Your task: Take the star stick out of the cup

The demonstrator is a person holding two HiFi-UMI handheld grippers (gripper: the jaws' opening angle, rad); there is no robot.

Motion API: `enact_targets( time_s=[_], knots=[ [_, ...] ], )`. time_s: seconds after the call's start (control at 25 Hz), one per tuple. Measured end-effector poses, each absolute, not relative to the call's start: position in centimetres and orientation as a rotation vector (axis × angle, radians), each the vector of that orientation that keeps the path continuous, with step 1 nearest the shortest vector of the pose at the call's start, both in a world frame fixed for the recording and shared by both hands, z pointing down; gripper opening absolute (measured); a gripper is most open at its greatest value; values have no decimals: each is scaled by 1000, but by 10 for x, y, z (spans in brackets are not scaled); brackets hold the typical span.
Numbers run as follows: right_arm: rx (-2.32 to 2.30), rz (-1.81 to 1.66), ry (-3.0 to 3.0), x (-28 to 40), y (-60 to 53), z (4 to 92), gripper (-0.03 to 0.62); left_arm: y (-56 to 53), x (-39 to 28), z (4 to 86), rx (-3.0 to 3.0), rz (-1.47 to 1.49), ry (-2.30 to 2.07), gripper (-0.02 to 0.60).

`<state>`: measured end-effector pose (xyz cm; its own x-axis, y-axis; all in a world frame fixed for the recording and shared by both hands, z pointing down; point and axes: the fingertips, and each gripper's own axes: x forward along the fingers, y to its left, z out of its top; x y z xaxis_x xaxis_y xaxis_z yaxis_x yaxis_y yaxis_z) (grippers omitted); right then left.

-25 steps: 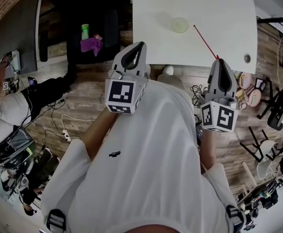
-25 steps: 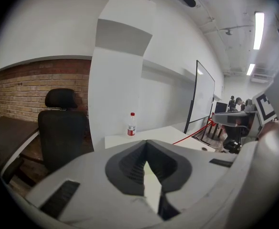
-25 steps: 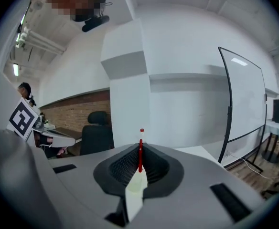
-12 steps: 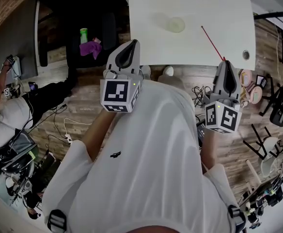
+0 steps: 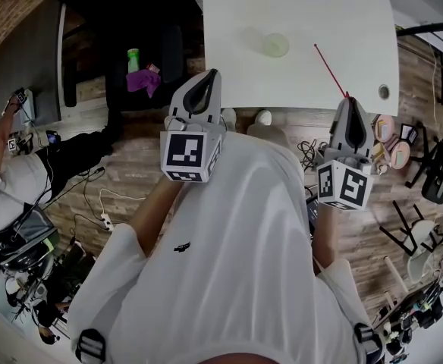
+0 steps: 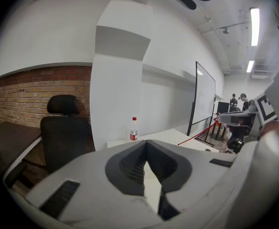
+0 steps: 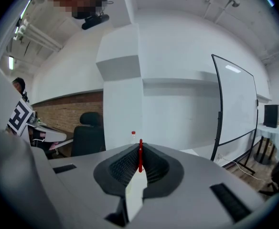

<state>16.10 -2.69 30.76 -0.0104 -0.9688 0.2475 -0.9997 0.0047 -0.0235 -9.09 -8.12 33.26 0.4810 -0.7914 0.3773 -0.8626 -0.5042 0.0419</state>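
Note:
A thin red star stick (image 5: 330, 70) slants out over the white table (image 5: 343, 14), with my right gripper (image 5: 347, 99) shut on its near end. In the right gripper view the stick (image 7: 140, 155) stands pinched between the dark pads. The pale translucent cup (image 5: 276, 45) stands on the table, left of the stick's far tip and apart from it. My left gripper (image 5: 213, 73) hovers at the table's near edge, shut with nothing in it; its jaws (image 6: 145, 143) meet at the tips. From that view the stick (image 6: 195, 137) shows at the right.
A black office chair (image 5: 157, 40) stands left of the table, with a green bottle (image 5: 133, 54) and a purple cloth (image 5: 142, 73) beside it. A water bottle (image 6: 134, 129) stands on the table's far side. Another person (image 5: 1, 180) sits at far left. Cables and clutter lie on the floor at right.
Both grippers have drifted slightly while the right one keeps its hold on the stick. The stick's far tip has moved a little to the right, away from the cup.

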Motion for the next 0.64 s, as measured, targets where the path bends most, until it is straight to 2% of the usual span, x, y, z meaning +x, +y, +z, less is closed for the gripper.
enact_targets(
  time_s=[0.64],
  knots=[
    [2062, 303, -2115, 162, -31, 313, 18, -83, -83, 333, 2508, 469, -1418, -6]
  ],
)
